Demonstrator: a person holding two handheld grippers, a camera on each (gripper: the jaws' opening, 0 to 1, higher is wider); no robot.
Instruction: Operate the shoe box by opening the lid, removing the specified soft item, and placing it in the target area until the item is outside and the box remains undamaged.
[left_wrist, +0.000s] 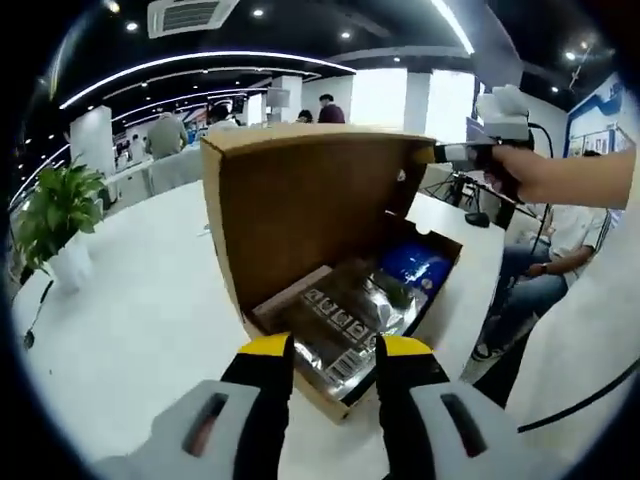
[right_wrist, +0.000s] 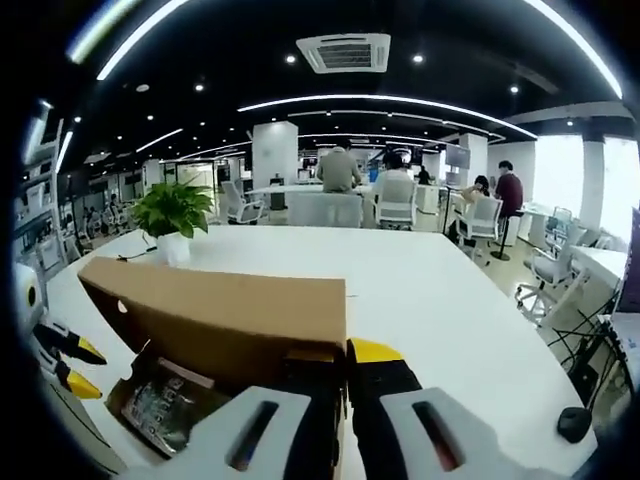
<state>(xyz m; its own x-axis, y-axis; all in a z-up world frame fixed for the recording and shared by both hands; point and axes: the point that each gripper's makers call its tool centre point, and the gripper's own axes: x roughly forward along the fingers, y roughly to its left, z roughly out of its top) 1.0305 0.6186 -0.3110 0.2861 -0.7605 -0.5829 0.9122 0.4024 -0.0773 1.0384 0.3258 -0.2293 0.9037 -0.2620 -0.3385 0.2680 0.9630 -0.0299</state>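
The brown cardboard shoe box (left_wrist: 300, 300) stands open on the white table (left_wrist: 130, 320), its lid (left_wrist: 310, 210) raised upright. Inside lie a dark silvery soft packet (left_wrist: 345, 315) and a blue packet (left_wrist: 415, 265). My left gripper (left_wrist: 335, 350) is open at the box's near edge, its yellow-tipped jaws on either side of the silvery packet's end. My right gripper (left_wrist: 445, 152), in a hand, pinches the lid's top corner. In the right gripper view that gripper (right_wrist: 343, 360) is shut on the lid (right_wrist: 220, 310). The left gripper (right_wrist: 82, 368) stands open beside the packet (right_wrist: 165, 400).
A potted plant (left_wrist: 55, 215) (right_wrist: 175, 215) stands on the table beyond the box. A person sits past the table's edge (left_wrist: 545, 270). Several people and office chairs (right_wrist: 395, 200) are at desks behind. A black mouse (right_wrist: 575, 422) with a cable lies near the table's corner.
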